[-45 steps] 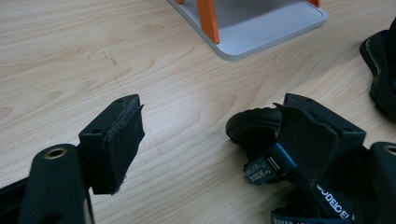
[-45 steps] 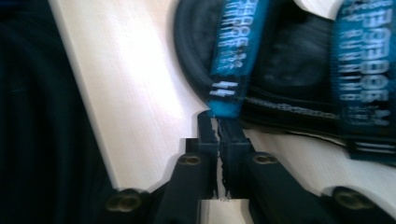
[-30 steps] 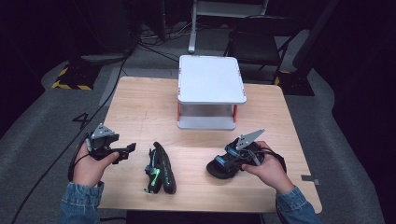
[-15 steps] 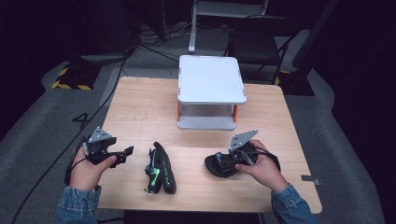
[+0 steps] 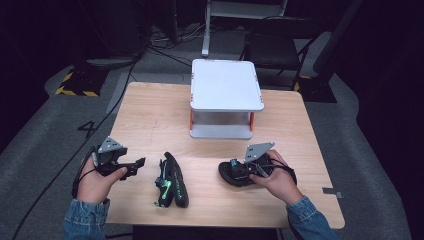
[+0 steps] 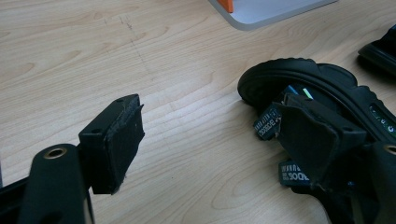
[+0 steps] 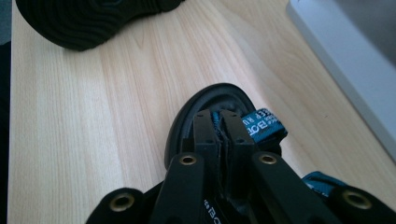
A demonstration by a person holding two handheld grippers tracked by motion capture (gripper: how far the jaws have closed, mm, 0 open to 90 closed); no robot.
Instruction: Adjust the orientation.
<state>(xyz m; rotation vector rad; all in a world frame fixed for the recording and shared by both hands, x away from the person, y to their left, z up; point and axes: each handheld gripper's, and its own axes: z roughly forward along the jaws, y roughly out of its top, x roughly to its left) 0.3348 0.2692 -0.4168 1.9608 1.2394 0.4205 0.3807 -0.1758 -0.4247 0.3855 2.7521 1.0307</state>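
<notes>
Two black sandals with blue and green straps lie on the wooden table (image 5: pixel 150 115). The left sandal (image 5: pixel 170 182) (image 6: pixel 327 88) lies on its side. Just left of it my left gripper (image 5: pixel 137 164) (image 6: pixel 215 135) stands open, with bare wood between the pads. The right sandal (image 5: pixel 231 173) (image 7: pixel 187 126) lies flat under my right gripper (image 5: pixel 240 170) (image 7: pixel 219 123). Those jaws have just been closing and are shut on the sandal's blue strap (image 7: pixel 259 123).
A white two-level stand with orange posts (image 5: pixel 225 85) (image 6: pixel 271 9) (image 7: pixel 345 51) sits at the table's far middle. The other sandal's ribbed sole (image 7: pixel 93 18) shows in the right gripper view. A dark chair (image 5: pixel 272 47) and cables lie beyond the table.
My right hand has edged slightly left with the right sandal. The left hand and the left sandal have stayed put.
</notes>
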